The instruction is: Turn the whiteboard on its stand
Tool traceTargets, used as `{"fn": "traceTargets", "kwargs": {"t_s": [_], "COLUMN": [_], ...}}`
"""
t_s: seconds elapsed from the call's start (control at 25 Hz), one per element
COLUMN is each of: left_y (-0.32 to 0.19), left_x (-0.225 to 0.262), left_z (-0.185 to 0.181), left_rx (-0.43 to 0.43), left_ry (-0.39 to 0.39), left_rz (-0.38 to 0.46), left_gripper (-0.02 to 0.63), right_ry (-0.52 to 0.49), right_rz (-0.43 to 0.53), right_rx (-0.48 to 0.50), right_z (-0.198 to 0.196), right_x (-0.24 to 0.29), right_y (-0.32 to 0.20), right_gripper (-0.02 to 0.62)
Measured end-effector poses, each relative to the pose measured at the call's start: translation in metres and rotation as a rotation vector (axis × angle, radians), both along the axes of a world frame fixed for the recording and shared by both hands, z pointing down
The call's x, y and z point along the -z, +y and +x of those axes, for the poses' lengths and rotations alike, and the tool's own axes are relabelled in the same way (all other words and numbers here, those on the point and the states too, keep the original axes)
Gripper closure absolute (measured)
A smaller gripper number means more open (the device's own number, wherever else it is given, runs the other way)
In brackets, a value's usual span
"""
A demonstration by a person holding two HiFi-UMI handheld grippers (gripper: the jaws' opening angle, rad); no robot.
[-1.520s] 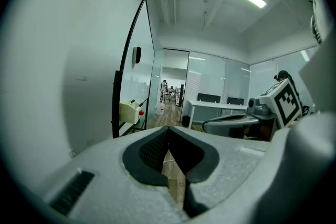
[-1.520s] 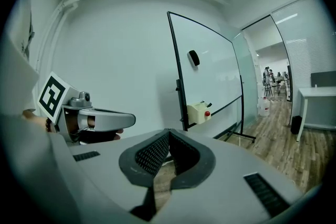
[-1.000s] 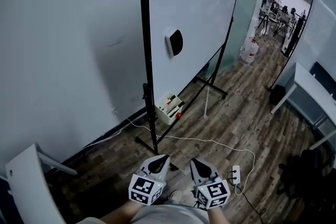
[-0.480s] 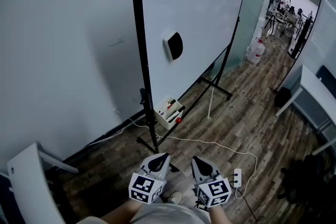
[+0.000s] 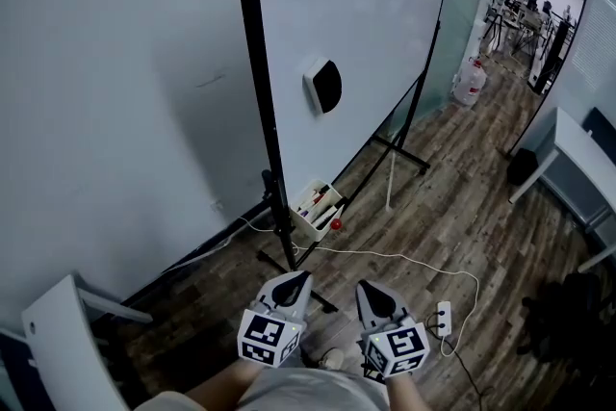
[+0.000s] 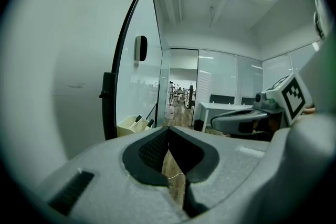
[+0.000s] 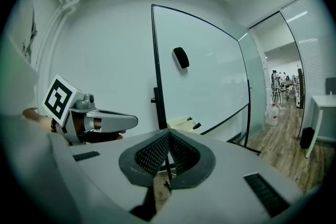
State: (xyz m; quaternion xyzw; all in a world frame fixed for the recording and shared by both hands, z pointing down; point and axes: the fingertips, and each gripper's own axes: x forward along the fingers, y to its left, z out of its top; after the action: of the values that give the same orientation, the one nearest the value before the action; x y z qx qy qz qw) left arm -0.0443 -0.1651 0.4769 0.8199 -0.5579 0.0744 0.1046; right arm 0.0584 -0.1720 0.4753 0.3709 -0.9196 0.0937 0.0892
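Note:
The large whiteboard [image 5: 366,24] stands upright in its black wheeled stand [image 5: 260,111], edge-on to the wall, a step ahead of me. A black-and-white eraser [image 5: 322,85] sticks to its face, and a pale marker tray [image 5: 316,207] hangs low by the post. My left gripper [image 5: 299,277] and right gripper [image 5: 365,286] are held side by side low in front of my body, both shut and holding nothing, well short of the board. The left gripper view shows the board [image 6: 137,92] at a slant past the shut left gripper [image 6: 168,136]. Beyond the shut right gripper [image 7: 168,138], the board [image 7: 210,81] faces the right gripper view.
A white cable [image 5: 404,257] runs over the wood floor to a power strip [image 5: 445,317]. A white chair back [image 5: 60,342] is at lower left. A white table [image 5: 577,159] and a dark bag [image 5: 568,322] stand at the right, a water jug [image 5: 470,80] beyond the board.
The head view has shifted a little, so the board's post sits further left and the grippers slightly lower. Both grippers stay shut and side by side.

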Motion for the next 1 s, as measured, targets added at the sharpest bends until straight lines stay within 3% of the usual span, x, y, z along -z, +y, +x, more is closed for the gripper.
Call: {"fn": "traceTargets", "kwargs": {"t_s": [0.6,1.0], "left_y": [-0.054,-0.099], "left_x": [-0.006,-0.009], "left_z": [-0.046,-0.097], "left_rx": [0.04,0.15], "left_ry": [-0.021,-0.046], "left_rz": [-0.004,-0.009], "left_gripper": [0.587,0.424], "right_ry": [0.003,0.004], "right_rz": [-0.005,-0.023], "right_rx": [-0.026,-0.02], "right_z": [-0.017,-0.029], "right_x": [-0.003,-0.01], "right_y": [-0.042,-0.06], "right_gripper": [0.589,0.589]}}
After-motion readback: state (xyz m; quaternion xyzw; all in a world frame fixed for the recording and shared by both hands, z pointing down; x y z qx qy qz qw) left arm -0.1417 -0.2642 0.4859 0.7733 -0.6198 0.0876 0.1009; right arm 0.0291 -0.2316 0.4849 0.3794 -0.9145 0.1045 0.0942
